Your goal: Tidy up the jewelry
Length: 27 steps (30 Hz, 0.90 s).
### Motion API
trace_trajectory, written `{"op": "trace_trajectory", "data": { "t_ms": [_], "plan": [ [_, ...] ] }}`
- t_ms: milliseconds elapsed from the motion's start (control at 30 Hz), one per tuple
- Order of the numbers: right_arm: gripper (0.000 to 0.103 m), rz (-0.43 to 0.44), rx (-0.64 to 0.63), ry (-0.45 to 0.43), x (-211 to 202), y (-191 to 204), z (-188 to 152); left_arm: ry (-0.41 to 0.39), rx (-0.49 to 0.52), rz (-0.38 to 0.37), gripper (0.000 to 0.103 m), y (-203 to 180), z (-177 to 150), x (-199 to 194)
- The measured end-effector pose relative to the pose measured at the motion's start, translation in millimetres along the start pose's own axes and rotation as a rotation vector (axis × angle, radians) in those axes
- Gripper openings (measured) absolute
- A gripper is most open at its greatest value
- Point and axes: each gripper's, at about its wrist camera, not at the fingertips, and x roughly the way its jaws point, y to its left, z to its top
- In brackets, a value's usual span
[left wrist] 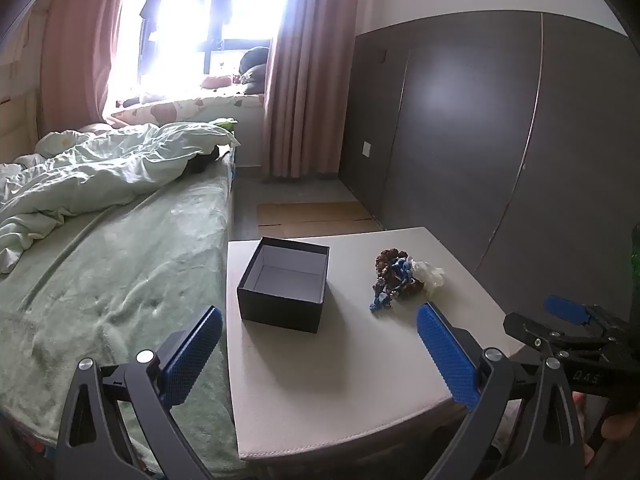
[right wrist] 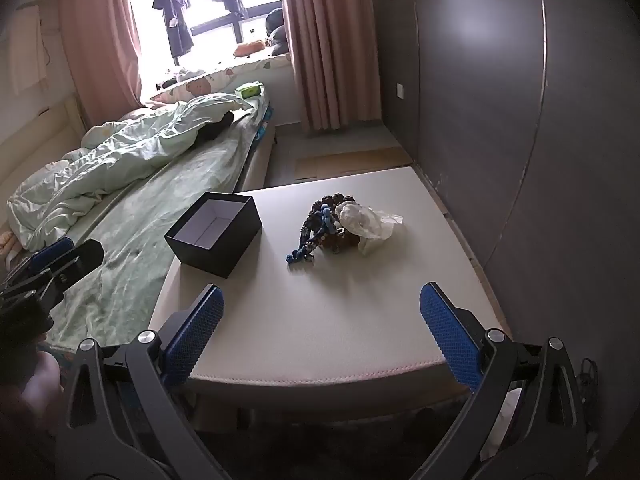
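An open, empty dark box stands on the white table, at its left side; it also shows in the right wrist view. To its right lies a tangled heap of brown and blue bead jewelry beside a crumpled clear bag; the heap and the bag also show in the right wrist view. My left gripper is open and empty, near the table's front edge. My right gripper is open and empty, also at the front edge.
A bed with green bedding lies left of the table. A dark wardrobe wall stands to the right. Cardboard lies on the floor behind the table. The other gripper shows at the edge of each view.
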Motion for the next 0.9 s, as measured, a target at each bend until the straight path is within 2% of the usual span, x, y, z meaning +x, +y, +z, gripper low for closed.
{"op": "trace_trajectory", "data": {
  "t_ms": [900],
  "plan": [
    [0.098,-0.058,-0.004,-0.023,-4.3,-1.5,0.3,0.003,0.024,0.026,0.095,1.4,0.3,-0.2]
  ]
}}
